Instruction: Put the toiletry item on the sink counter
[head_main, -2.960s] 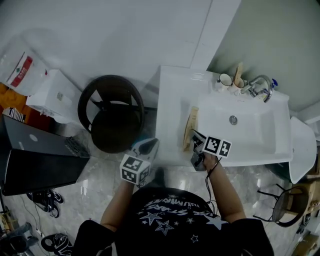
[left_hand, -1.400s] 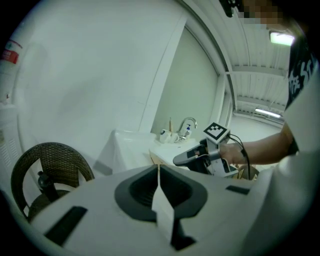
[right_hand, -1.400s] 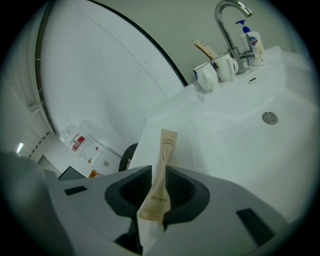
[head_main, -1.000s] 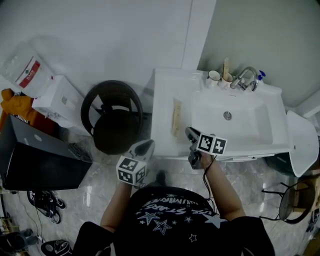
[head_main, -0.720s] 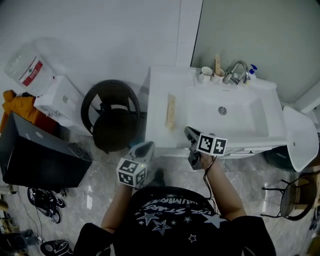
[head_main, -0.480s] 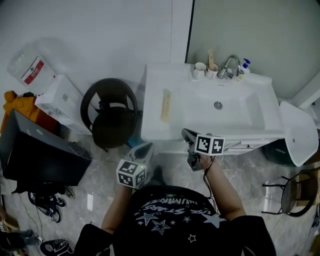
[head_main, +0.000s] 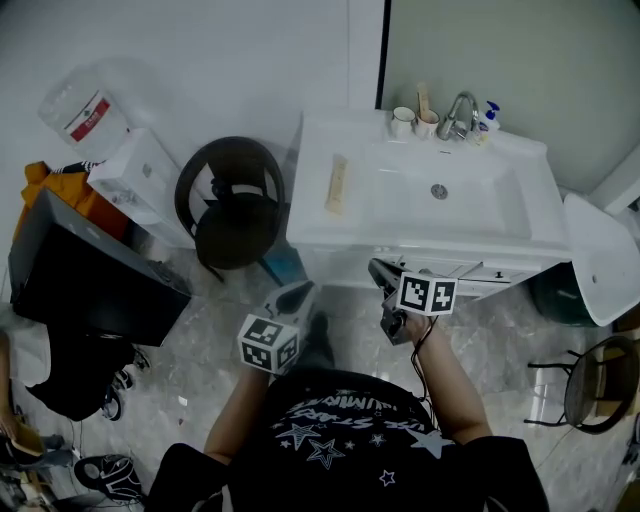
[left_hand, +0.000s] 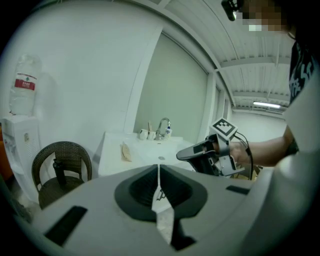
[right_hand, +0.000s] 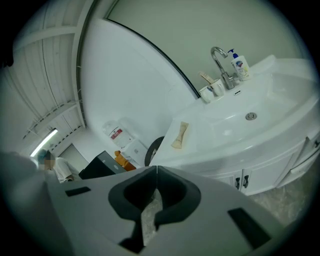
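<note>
My left gripper (left_hand: 158, 172), a grey two-jaw tool, has its jaws pressed together with nothing between them. My right gripper (right_hand: 156, 174) is the same, tips meeting and empty. Both hang over the grey marbled floor (head_main: 190, 390), in front of the white sink counter (head_main: 318, 222) and apart from it. The flat beige toiletry tube (head_main: 337, 184) lies on the counter's left part, beside the basin (head_main: 480, 205), well apart from either gripper. At the back stand a chrome tap (head_main: 459, 110), two white cups (head_main: 403, 121) and a blue-topped white pump bottle (head_main: 488, 115). A dark wicker chair (head_main: 232, 203) stands left of the counter.
</note>
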